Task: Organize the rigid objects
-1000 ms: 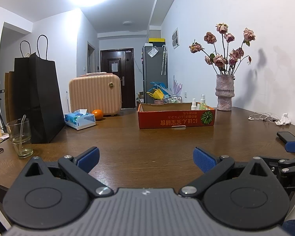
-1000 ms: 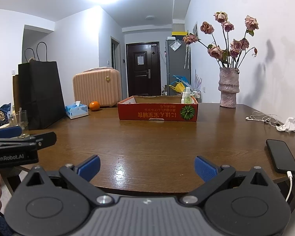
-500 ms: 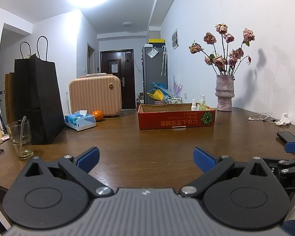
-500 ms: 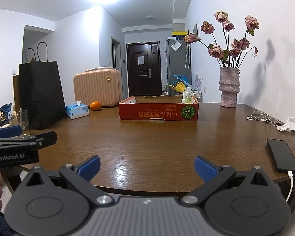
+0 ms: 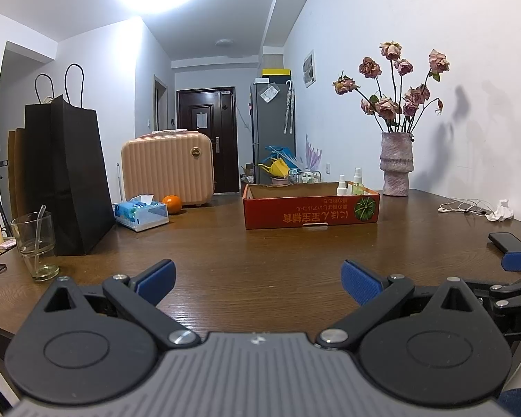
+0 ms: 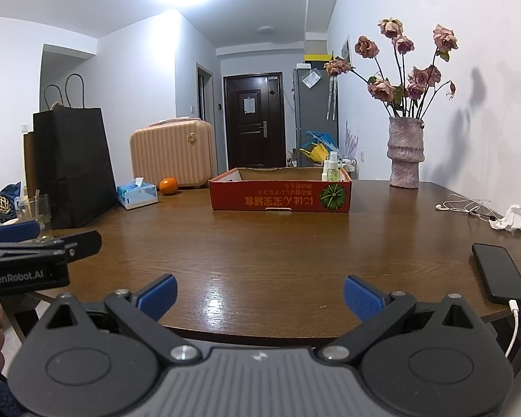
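Note:
A red cardboard box (image 5: 311,210) stands on the brown table (image 5: 260,253) at mid distance; it also shows in the right wrist view (image 6: 279,198). Small spray bottles (image 5: 349,184) stand in its right end, also seen in the right wrist view (image 6: 331,170). My left gripper (image 5: 258,278) is open and empty above the table's near edge. My right gripper (image 6: 260,295) is open and empty at the near edge. Each gripper shows at the side of the other's view.
A black paper bag (image 5: 69,180), a glass with a straw (image 5: 36,245), a tissue box (image 5: 142,212), an orange (image 5: 172,204) and a pink case (image 5: 166,168) are at the left. A vase of flowers (image 5: 396,163), earphones (image 6: 465,205) and a phone (image 6: 500,272) are at the right.
Almost nothing differs. Both grippers stay open, and the views shift only very slightly.

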`<state>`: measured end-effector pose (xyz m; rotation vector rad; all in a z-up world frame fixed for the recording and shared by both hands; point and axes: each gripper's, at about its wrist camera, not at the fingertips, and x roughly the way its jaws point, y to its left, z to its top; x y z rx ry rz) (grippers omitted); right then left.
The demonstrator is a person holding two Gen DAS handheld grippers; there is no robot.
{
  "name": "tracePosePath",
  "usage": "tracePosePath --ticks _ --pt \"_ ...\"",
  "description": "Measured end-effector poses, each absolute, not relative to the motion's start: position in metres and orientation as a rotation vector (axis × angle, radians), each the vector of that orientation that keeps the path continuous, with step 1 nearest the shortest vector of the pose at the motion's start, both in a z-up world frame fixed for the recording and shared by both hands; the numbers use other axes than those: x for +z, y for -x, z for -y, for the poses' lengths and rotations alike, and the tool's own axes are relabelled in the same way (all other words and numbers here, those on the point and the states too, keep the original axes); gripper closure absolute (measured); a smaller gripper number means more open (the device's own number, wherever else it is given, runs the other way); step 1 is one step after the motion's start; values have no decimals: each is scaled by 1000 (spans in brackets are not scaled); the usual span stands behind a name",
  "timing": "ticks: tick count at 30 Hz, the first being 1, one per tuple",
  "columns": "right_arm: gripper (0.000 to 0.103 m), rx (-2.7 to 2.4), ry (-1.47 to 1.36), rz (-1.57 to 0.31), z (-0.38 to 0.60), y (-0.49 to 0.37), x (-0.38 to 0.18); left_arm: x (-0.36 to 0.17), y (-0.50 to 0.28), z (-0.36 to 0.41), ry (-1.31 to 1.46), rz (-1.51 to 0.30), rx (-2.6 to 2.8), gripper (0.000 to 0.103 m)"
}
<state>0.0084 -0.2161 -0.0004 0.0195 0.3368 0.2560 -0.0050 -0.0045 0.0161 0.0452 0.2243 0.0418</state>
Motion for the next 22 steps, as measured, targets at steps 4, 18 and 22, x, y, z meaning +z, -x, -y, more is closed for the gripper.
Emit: tracePosePath --ticks 4,18,22 --pt "1 256 -20 -335 217 -9 0 16 5 4 -44 -223 44 0" --pt "1 263 -16 -337 217 -10 -1 17 8 6 -51 -208 46 0" --pt "1 264 -17 -339 217 -9 -1 18 8 6 -52 -205 47 0"
